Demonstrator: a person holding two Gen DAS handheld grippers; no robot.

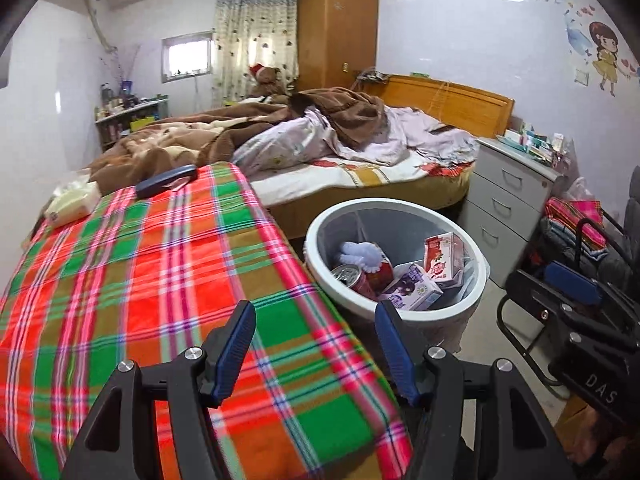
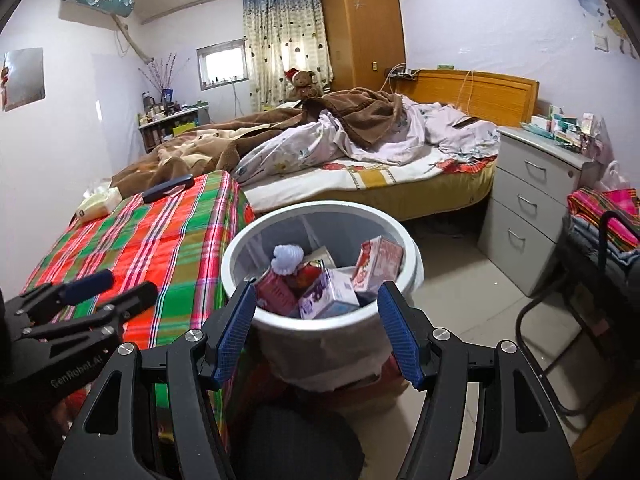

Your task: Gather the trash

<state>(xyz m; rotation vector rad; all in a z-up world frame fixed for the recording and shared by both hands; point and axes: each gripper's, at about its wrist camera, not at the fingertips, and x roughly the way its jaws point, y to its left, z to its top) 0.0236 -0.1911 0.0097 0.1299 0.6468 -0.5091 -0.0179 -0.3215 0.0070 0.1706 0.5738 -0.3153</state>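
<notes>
The bed [image 2: 360, 184] fills the far half of the room, rumpled under a brown blanket [image 2: 352, 116]. Nearer, from about nine to seven o'clock in both views, stands the bench under a plaid cloth [image 1: 160, 280]. On its far end lie a soft tissue pack [image 1: 72, 204] and a dark blue flat case [image 1: 166, 180], at roughly ten and eleven o'clock in the left wrist view; the rest of the cloth shows nothing loose.

The white waste bin [image 2: 320, 208] stands on the floor just beside the bench's right edge, dead centre for the right wrist camera and at about four o'clock for the left. The collected trash lies inside it: a red-and-white carton [image 2: 380, 264], a purple carton [image 2: 328, 294], a red drink can [image 1: 354, 276] and a pale crinkled wad [image 2: 286, 258].

The left gripper [image 1: 316, 344] hovers over the bench's near right corner with its fingers apart and nothing between them. The right gripper [image 2: 318, 328] hangs in front of the bin's near wall, fingers likewise spread and empty, touching nothing.

The collecting looks nearly done. I judge the sensible step to be a sweep of the bench for leftovers. The tissue pack and case seem like belongings, not rubbish, so leave them unless they prove to be waste. Keep both grippers above the bin rim while crossing, lest a finger tip the bin.
</notes>
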